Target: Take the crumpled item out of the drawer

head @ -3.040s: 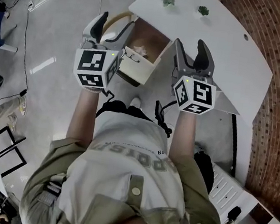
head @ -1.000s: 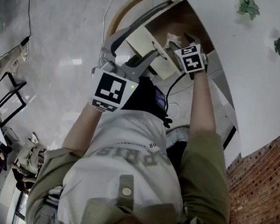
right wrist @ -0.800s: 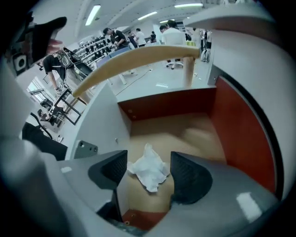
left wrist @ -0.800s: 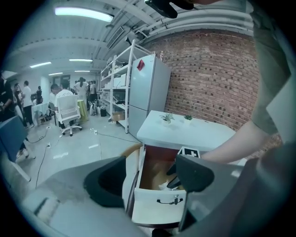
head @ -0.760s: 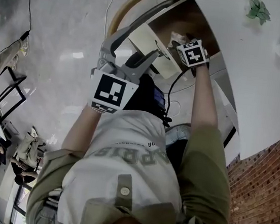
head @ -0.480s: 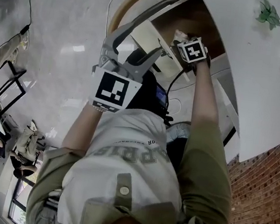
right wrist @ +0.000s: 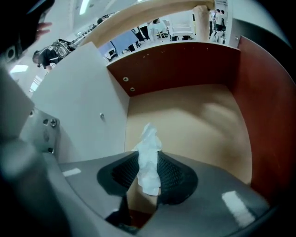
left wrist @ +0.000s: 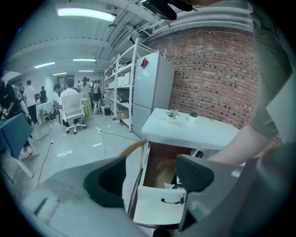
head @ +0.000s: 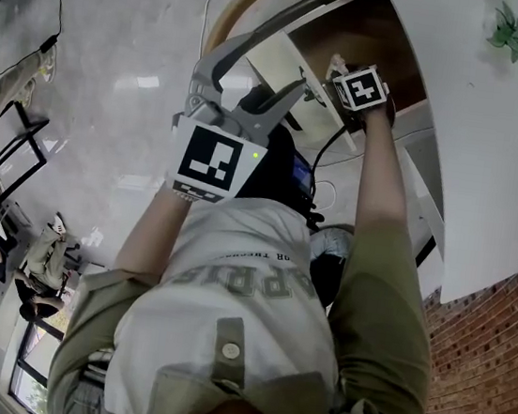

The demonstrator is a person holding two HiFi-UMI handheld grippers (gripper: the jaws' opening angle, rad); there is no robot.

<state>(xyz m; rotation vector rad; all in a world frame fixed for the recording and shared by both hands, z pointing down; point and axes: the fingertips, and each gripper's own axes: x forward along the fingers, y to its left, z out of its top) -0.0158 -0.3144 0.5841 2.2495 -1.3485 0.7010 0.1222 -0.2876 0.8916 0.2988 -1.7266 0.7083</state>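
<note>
The crumpled item is a white wad of paper (right wrist: 149, 159) low in the open wooden drawer (right wrist: 194, 120), near its front left corner. My right gripper (right wrist: 149, 173) is down in the drawer with its jaws closing, and both ribbed pads press the paper's sides. In the head view only the right gripper's marker cube (head: 363, 87) and a scrap of white paper (head: 335, 65) show inside the drawer (head: 367, 31). My left gripper (head: 263, 65) hangs open and empty in the air before the drawer front (left wrist: 159, 206).
A white tabletop (head: 467, 134) covers the drawer and carries two small green plants (head: 509, 28). A curved wooden rail (head: 238, 5) runs beside the drawer's left. A brick wall (head: 492, 374) stands at the right. A black cable (left wrist: 172, 201) hangs on the drawer front.
Three seconds ago both grippers were above the drawer; the right one has since gone down into it to the paper. Over the last second it barely moved, and the left gripper stayed open.
</note>
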